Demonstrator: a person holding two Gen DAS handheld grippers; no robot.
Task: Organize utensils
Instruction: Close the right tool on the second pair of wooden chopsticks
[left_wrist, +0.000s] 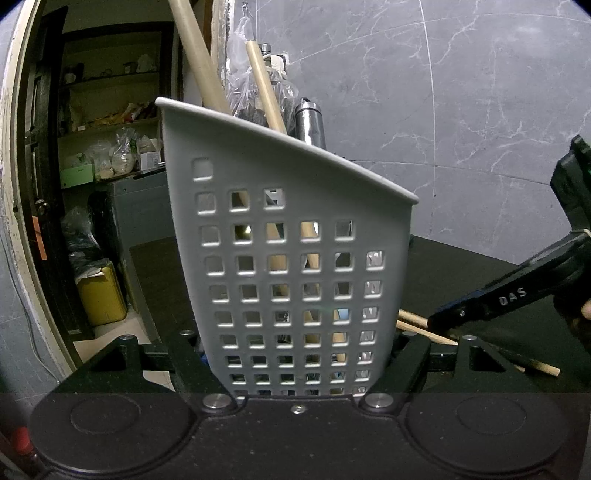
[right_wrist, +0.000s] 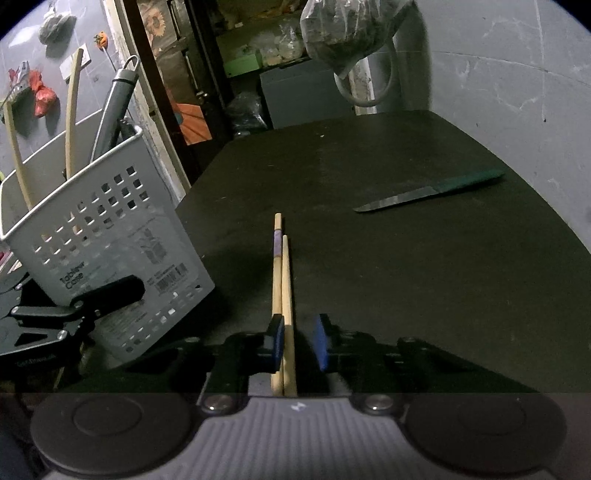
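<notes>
My left gripper (left_wrist: 295, 343) is shut on a grey perforated utensil basket (left_wrist: 295, 258), one finger on each side of its base. The basket (right_wrist: 110, 236) leans a little and holds wooden handles (left_wrist: 266, 88) and a metal utensil (left_wrist: 310, 122). A pair of wooden chopsticks (right_wrist: 282, 277) lies on the black table (right_wrist: 406, 266), running between the jaws of my right gripper (right_wrist: 299, 341). The left pad touches the chopsticks; the blue right pad stands apart from them, so the gripper is open. A knife (right_wrist: 428, 192) with a dark green handle lies at the far right.
A plastic bag (right_wrist: 347, 29) hangs above the table's far edge. Behind the table stand a doorway with cluttered shelves (left_wrist: 110, 122) and a grey marble wall (left_wrist: 443, 92). In the left wrist view, the right gripper (left_wrist: 480, 302) reaches in from the right over the chopsticks (left_wrist: 417, 321).
</notes>
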